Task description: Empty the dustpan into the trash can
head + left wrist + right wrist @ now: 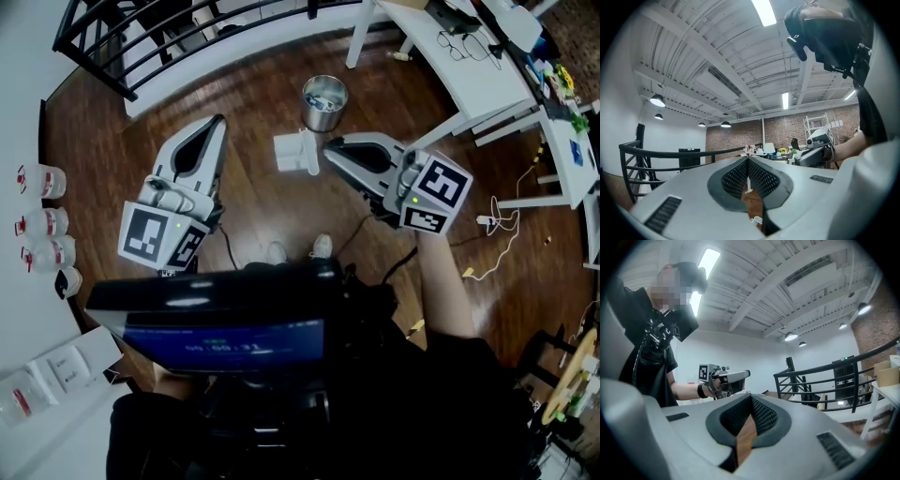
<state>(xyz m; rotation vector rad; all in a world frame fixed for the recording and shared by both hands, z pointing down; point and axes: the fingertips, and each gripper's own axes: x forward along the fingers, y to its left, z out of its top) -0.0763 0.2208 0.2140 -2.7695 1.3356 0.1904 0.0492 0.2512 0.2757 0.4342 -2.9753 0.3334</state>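
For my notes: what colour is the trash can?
Silver trash can, clearest in the head view.

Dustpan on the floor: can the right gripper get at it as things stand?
Probably yes. The right gripper, shut and empty, points toward the dustpan with only bare floor between in the head view. It would have to lower and open first.

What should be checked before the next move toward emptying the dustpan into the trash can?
1. Dustpan in view on the floor: ok, it lies just short of the can.
2. Trash can upright with an open mouth: ok.
3. Right gripper open for a grasp: not ok; its jaws are together with nothing between them, and its tip is close to the dustpan.
4. Left gripper open: not ok; it is shut and empty.
5. Debris in the dustpan: cannot tell.
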